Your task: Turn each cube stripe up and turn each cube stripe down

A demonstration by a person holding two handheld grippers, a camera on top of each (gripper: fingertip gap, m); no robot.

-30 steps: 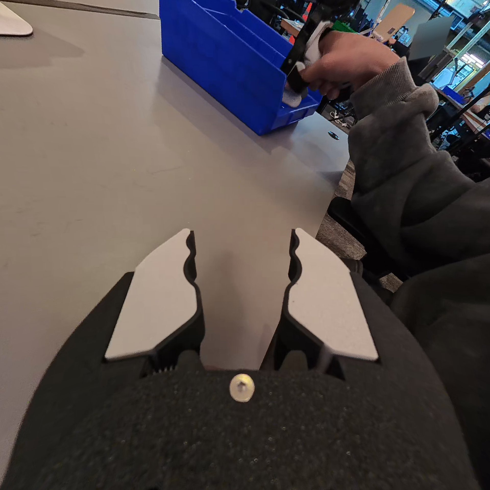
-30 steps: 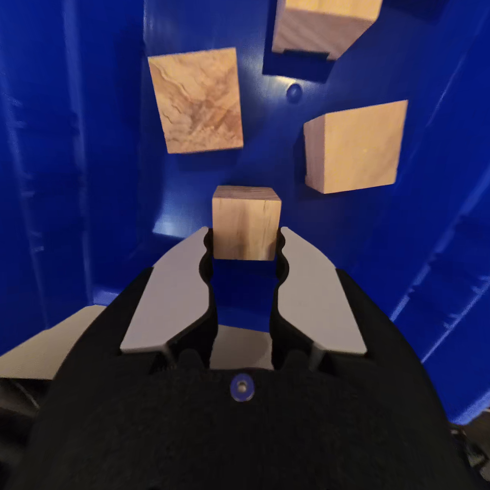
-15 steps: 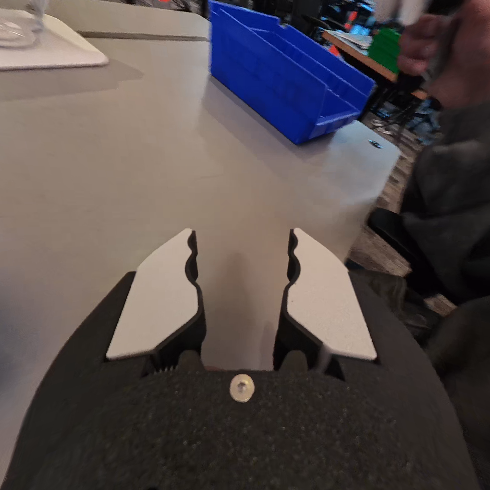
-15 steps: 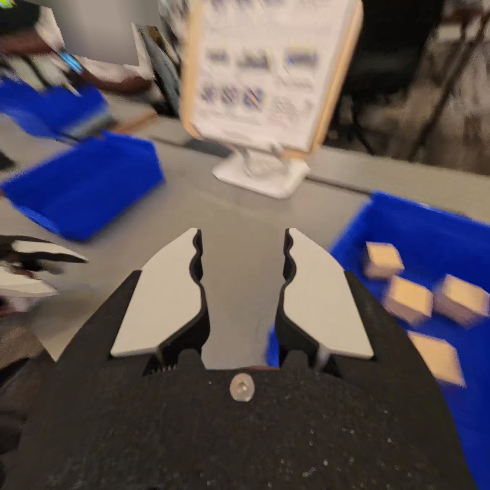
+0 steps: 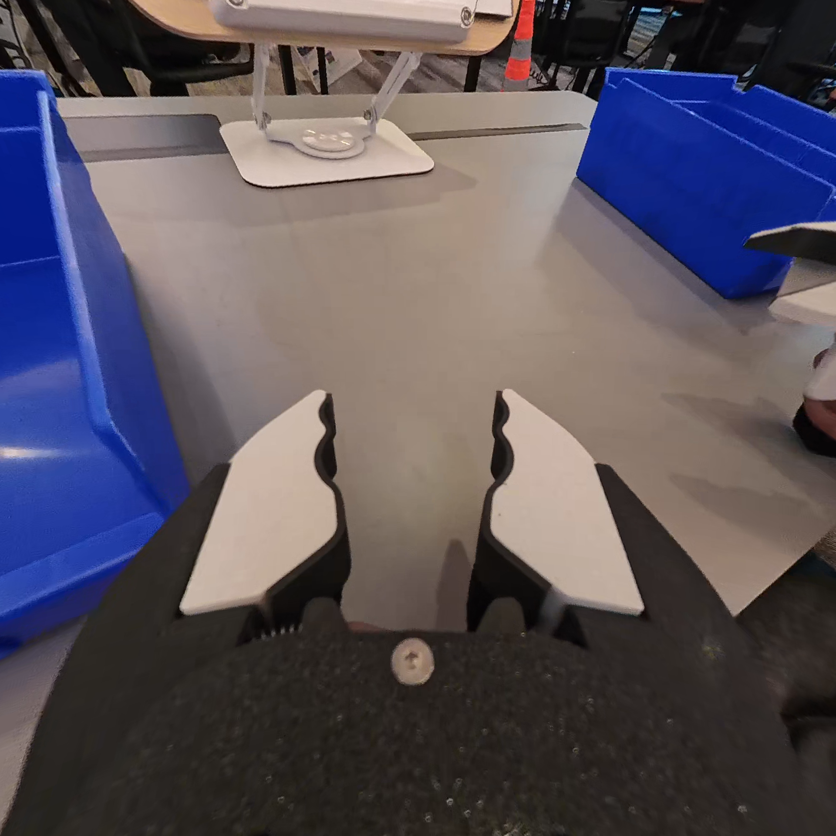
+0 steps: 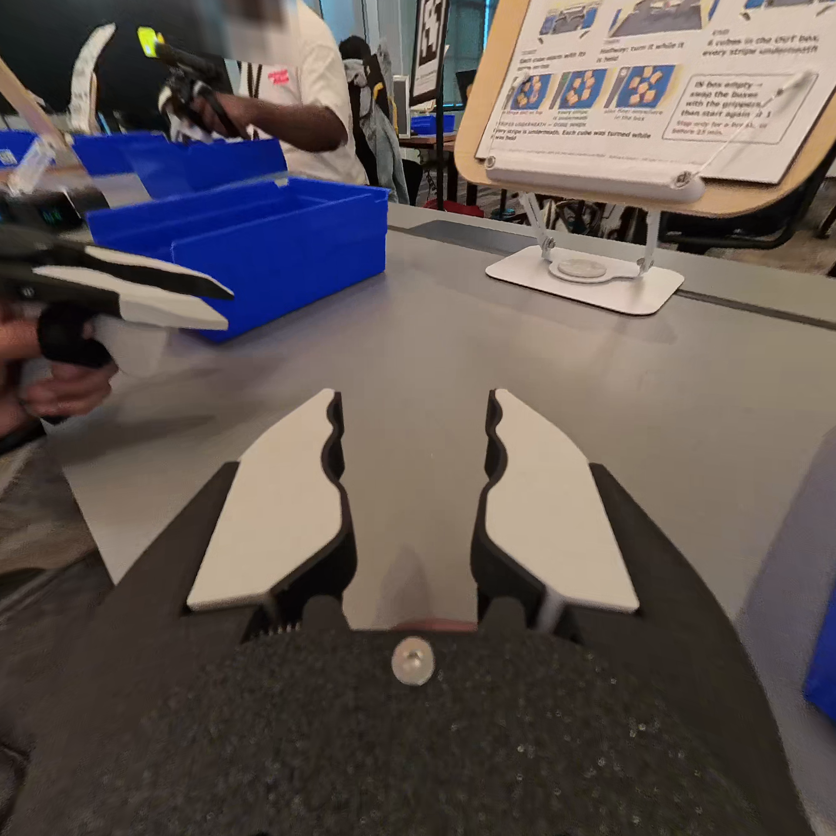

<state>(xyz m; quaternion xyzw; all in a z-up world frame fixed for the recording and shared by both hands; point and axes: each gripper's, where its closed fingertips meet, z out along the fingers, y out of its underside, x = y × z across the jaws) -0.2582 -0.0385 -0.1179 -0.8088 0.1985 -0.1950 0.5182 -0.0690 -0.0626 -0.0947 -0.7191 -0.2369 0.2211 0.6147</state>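
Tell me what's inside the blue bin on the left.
The blue bin shows only bare blue inner walls; no cubes visible. Its floor is hidden behind the near wall, and the left claw covers one corner.

Right gripper (image 6: 414, 398) over bare grey table (image 6: 588, 384), jaws spread, nothing between. Left gripper (image 6: 224, 305) ahead-left, held by hand (image 6: 59, 384), fingers apart, tips in front of blue bin (image 6: 280, 253). White stand (image 6: 583, 280) with instruction board (image 6: 633, 90) ahead-right. Blue edge (image 6: 821, 656) near right, blurred. Person in white shirt (image 6: 316, 104) beyond bin.
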